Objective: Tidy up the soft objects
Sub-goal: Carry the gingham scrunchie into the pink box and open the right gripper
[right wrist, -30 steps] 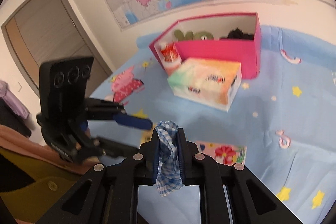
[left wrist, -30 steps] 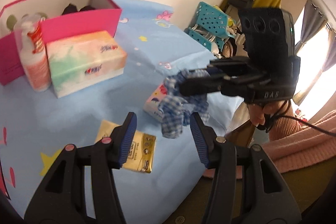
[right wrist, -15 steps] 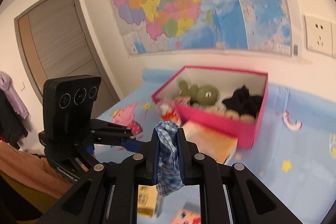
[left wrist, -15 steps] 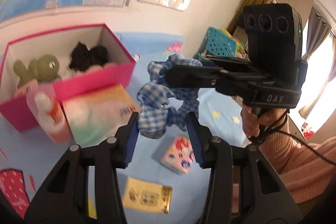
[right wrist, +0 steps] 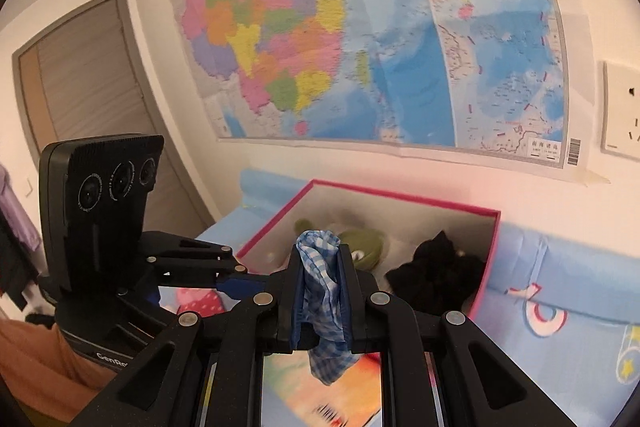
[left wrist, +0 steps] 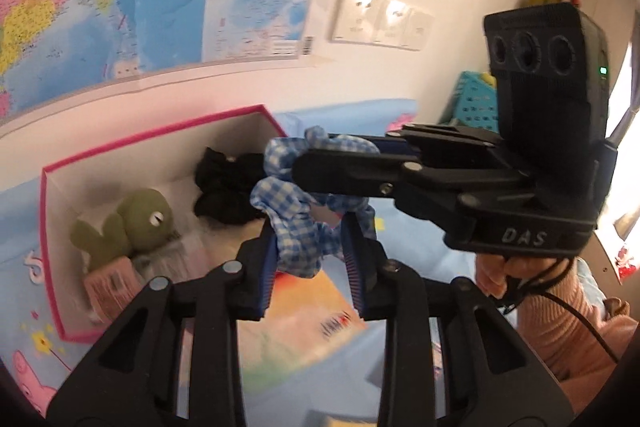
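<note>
The right gripper [right wrist: 322, 291] clamps a blue-and-white checked fabric scrunchie [left wrist: 298, 223], held up in front of the open pink cardboard box [left wrist: 46, 227]. The left gripper [left wrist: 310, 267] has just been closing around its lower loop; its pads seem to touch the cloth.

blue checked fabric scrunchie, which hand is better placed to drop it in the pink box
Right, probably. The right tool is shut on the blue checked fabric scrunchie and points at the open pink cardboard box. The left tool has just been closing around its lower loop.
</note>
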The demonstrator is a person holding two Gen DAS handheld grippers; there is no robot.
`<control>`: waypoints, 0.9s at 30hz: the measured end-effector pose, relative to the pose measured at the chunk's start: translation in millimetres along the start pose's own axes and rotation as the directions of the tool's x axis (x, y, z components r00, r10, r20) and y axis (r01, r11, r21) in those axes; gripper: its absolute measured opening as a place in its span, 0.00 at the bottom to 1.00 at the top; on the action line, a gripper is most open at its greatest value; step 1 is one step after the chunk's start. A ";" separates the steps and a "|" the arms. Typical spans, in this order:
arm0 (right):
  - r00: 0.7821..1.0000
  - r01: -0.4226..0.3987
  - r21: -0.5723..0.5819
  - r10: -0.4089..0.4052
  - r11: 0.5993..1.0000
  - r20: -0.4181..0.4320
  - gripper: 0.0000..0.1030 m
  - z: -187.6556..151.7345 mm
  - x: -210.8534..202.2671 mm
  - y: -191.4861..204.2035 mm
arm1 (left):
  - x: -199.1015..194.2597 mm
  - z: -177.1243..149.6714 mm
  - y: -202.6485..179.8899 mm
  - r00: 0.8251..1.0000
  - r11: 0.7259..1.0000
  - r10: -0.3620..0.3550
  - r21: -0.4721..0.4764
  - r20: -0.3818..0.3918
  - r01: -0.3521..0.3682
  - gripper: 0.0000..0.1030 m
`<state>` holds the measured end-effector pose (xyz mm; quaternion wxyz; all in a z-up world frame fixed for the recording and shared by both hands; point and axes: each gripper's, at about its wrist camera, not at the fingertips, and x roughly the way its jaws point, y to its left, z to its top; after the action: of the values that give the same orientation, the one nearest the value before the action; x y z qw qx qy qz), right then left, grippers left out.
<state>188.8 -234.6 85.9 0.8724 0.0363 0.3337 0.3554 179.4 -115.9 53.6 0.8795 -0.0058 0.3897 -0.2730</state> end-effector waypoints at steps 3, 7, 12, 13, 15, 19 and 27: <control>1.000 0.003 0.028 -0.003 1.000 -0.004 0.14 6.9 14.3 -16.8 | 16.8 10.9 10.9 0.999 0.999 0.022 -0.022 -0.034 -0.023 0.32; 1.000 0.013 0.061 -0.011 0.998 -0.028 0.14 11.1 30.8 -35.5 | 38.4 21.1 21.3 0.996 0.997 0.055 -0.049 -0.076 -0.059 0.32; 0.998 0.044 0.098 -0.038 0.994 -0.059 0.15 11.9 48.3 -59.0 | 58.6 27.8 30.3 0.990 0.993 0.084 -0.073 -0.116 -0.093 0.32; 0.997 0.049 0.101 -0.042 0.994 -0.067 0.15 11.8 50.4 -61.7 | 60.8 28.2 31.3 0.988 0.992 0.093 -0.077 -0.121 -0.102 0.32; 0.995 0.068 0.104 -0.061 0.992 -0.077 0.17 11.6 54.4 -67.3 | 66.2 29.9 34.9 0.985 0.989 0.107 -0.089 -0.134 -0.120 0.32; 0.991 0.113 0.113 -0.104 0.987 -0.085 0.29 9.8 58.5 -76.8 | 72.3 30.4 44.5 0.980 0.981 0.119 -0.131 -0.161 -0.141 0.46; 0.980 0.195 0.128 -0.187 0.972 -0.068 0.42 3.1 43.0 -82.5 | 58.0 26.2 40.7 0.983 0.982 0.140 -0.112 -0.122 -0.153 0.47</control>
<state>262.4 -267.8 39.5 0.8884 0.0529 0.3830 0.2474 248.4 -114.7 23.2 0.8718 -0.0148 0.4541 -0.1831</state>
